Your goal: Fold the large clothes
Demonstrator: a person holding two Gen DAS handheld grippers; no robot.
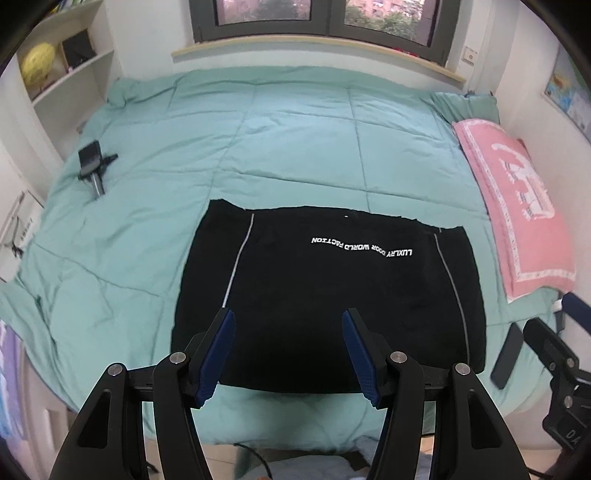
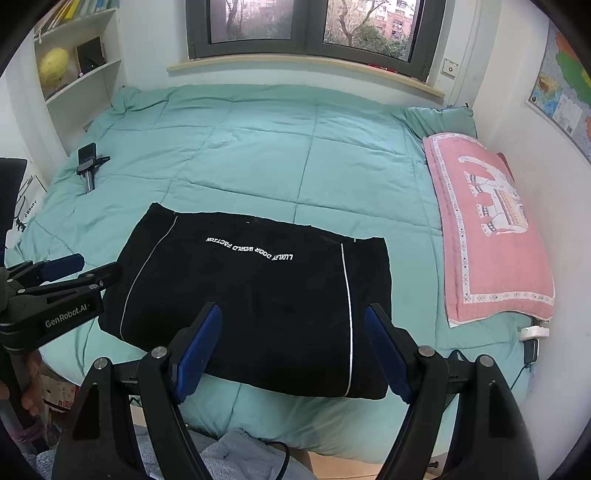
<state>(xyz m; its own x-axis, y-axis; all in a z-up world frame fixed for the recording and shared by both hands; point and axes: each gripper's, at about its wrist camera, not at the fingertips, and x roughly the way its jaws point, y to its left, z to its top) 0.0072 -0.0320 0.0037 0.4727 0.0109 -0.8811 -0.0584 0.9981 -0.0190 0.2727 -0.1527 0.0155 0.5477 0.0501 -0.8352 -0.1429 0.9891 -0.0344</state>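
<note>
A black garment (image 1: 325, 295) with white lettering and two thin white stripes lies folded flat into a rectangle on the near part of the teal quilt (image 1: 288, 140). It also shows in the right wrist view (image 2: 255, 299). My left gripper (image 1: 288, 325) is open and empty, held above the garment's near edge. My right gripper (image 2: 293, 321) is open and empty, above the garment's near right part. The left gripper also shows at the left edge of the right wrist view (image 2: 81, 269), beside the garment's left side.
A pink towel-covered pillow (image 2: 487, 229) lies along the right side of the bed. A small black camera on a handle (image 2: 88, 162) lies at the far left. A dark phone (image 1: 508, 354) lies near the right front. Shelves (image 2: 81, 59) stand at the far left, and a window (image 2: 306, 26) is behind the bed.
</note>
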